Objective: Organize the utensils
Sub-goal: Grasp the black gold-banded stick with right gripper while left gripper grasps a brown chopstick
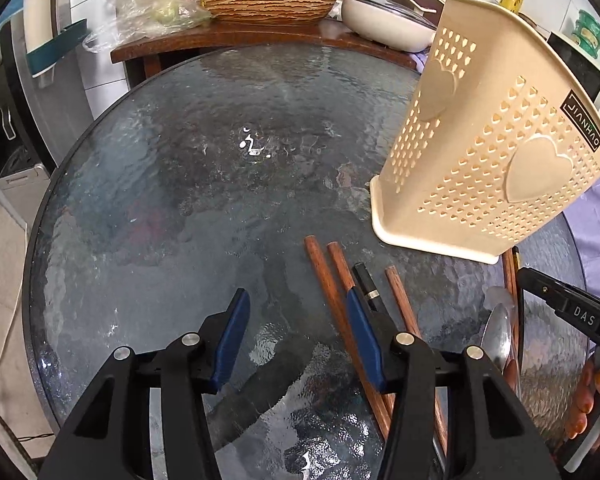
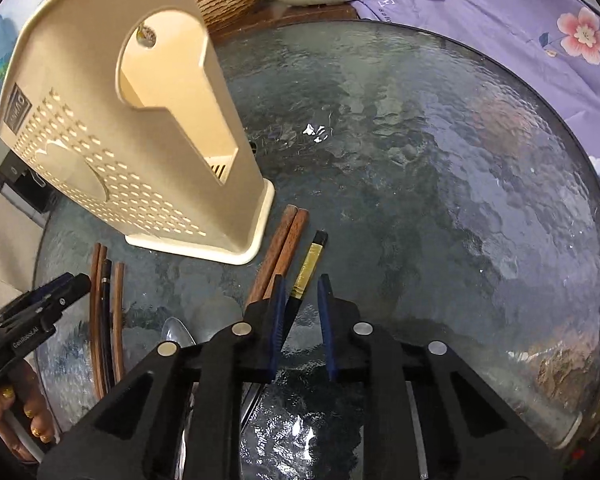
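A beige perforated utensil holder [image 1: 492,140] [image 2: 120,140] stands on the round glass table [image 1: 180,160] [image 2: 420,160]. In the right wrist view, my right gripper [image 2: 301,280] has a black-and-gold chopstick [image 2: 310,260] between its blue pads. The stick leans by the left pad and a gap shows at the right pad. Two brown chopsticks [image 2: 286,236] lie just to its left. My left gripper [image 1: 297,294] stands open over bare glass. Its right finger covers brown chopsticks [image 1: 328,276] and a black one [image 1: 364,278]. A metal spoon [image 1: 498,336] [image 2: 176,332] lies between the two groups.
A woven basket [image 1: 268,0] and a white pan [image 1: 384,20] sit on a wooden shelf behind the table. Purple floral cloth [image 2: 520,32] lies along the table's right side. A hand with painted nails [image 1: 588,400] holds the right tool.
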`<action>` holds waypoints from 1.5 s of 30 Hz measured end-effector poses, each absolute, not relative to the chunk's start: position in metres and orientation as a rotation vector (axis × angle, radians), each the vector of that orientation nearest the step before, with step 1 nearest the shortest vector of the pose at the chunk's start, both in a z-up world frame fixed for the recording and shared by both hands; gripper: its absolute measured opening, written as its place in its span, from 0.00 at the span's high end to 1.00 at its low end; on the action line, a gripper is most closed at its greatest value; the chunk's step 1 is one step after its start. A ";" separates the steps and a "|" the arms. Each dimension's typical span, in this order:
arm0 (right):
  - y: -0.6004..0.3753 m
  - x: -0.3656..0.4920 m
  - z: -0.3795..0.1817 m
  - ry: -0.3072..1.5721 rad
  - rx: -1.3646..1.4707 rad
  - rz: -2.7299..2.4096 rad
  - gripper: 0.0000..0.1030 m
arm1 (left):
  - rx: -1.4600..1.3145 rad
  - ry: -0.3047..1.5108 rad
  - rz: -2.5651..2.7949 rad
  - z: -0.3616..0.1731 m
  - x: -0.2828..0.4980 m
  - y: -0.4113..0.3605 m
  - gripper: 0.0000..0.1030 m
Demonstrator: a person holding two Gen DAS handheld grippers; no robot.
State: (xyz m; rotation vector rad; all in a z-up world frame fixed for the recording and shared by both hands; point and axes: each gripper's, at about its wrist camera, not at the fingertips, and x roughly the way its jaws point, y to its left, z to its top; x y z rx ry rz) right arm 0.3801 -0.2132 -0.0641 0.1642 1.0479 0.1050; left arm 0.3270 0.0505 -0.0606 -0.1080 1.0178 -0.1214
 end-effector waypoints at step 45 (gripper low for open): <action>-0.206 0.375 -0.069 1.049 0.036 0.038 0.89 | 0.083 1.114 -0.079 -0.062 0.332 0.004 0.82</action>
